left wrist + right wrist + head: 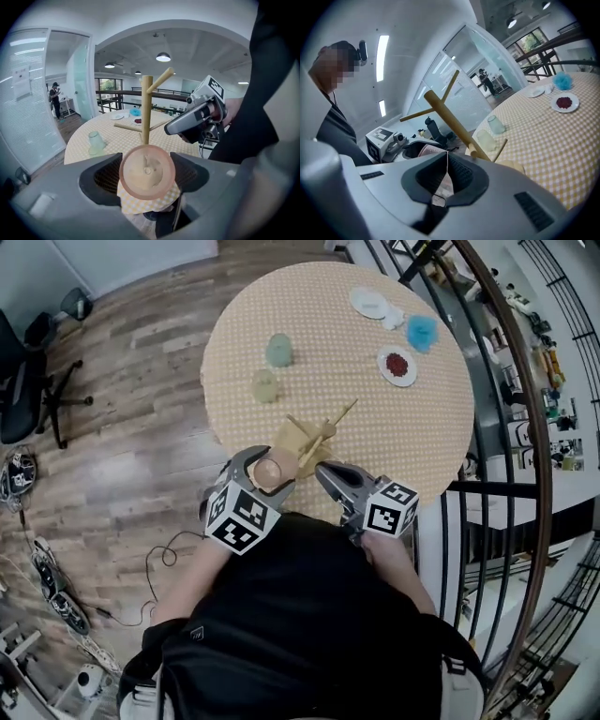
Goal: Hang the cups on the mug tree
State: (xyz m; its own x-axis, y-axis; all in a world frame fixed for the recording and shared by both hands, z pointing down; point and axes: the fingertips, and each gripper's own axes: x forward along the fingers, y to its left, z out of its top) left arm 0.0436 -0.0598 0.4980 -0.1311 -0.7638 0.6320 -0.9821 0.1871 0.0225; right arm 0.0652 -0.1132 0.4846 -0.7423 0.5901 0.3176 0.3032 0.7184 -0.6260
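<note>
Head view, table edge, left hand-held gripper clamping cup, right hand-held gripper closed

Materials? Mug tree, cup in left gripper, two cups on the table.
Mug tree: bare pale wood, matte, dowel-like pegs.
Pink cup: likely plastic, centre moulding nub on base.
Teal cup and pale green cup: translucent, plastic or glass, cannot tell.

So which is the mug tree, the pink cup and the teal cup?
mug tree [146, 108], left gripper view, on its upright trunk.
pink cup [147, 172], left gripper view, on its round near end.
teal cup [278, 350], head view, on its body.
</note>
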